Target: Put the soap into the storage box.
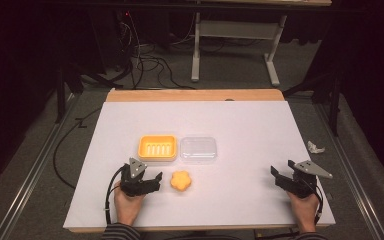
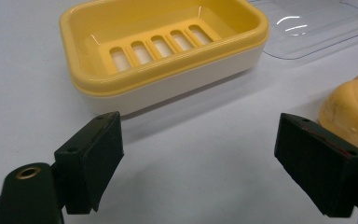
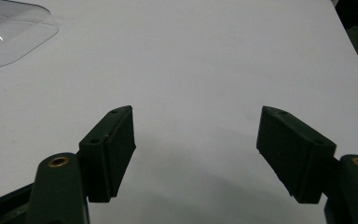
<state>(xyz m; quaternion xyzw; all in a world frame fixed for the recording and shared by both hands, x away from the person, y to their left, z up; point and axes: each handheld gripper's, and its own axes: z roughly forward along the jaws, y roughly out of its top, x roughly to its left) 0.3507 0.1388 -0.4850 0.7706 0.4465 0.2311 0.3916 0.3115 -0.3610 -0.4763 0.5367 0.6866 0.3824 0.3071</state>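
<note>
Soap (image 1: 181,181) sits lower centre of the high view, just below yellow dish (image 1: 157,147) and clear lid (image 1: 198,149); left gripper (image 1: 152,183) wide open beside it, so centre jaws first; right gripper (image 1: 280,178) wide, empty, lower right.

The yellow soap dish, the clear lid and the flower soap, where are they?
yellow soap dish (image 1: 157,148), high view, on its slotted floor.
clear lid (image 1: 198,149), high view, on its flat middle.
flower soap (image 1: 181,181), high view, on its top.
</note>
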